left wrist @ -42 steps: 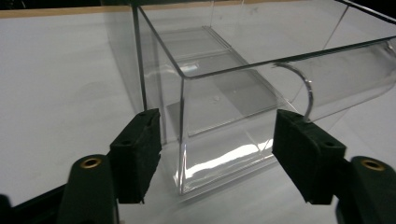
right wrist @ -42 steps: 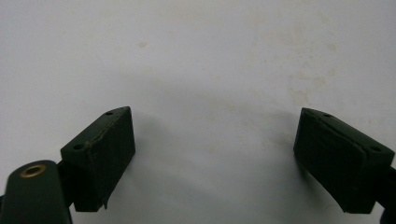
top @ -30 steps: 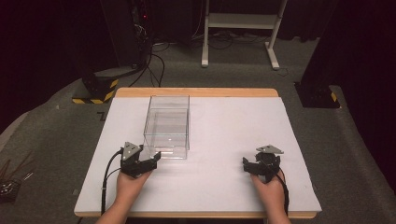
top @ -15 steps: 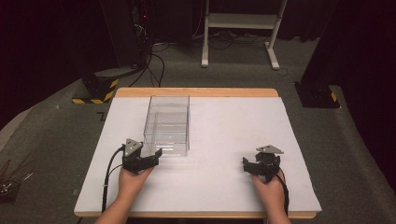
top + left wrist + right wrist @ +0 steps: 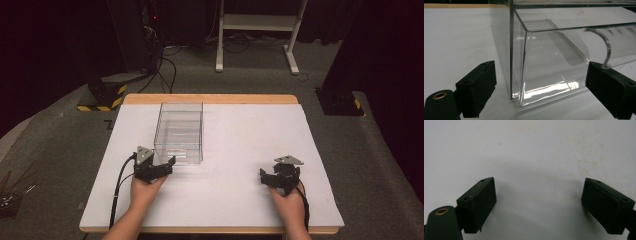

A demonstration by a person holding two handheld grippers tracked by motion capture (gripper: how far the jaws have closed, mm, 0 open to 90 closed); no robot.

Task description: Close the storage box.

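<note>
A clear plastic box [image 5: 179, 131] stands on the white table [image 5: 240, 140], left of centre. My left gripper [image 5: 166, 164] sits at the box's near left corner. In the left gripper view its jaws are opening, and the corner of the box [image 5: 549, 50] stands between the pads [image 5: 477, 86] without touching them. A curved handle cut [image 5: 604, 47] shows in the box's front wall. My right gripper [image 5: 265, 176] rests near the table's front right. It stands open [image 5: 539, 185] over bare table [image 5: 536, 150].
A wooden strip [image 5: 210, 99] edges the table's far side. On the floor beyond are a black-and-yellow base [image 5: 102, 95] at the left, a white frame [image 5: 255, 30] at the back and a dark stand [image 5: 340, 100] at the right. A black cable [image 5: 120, 185] trails from the left gripper.
The left gripper has edged slightly forward at the box's corner and its jaws have spread wider. The right hand and gripper have stayed still.
</note>
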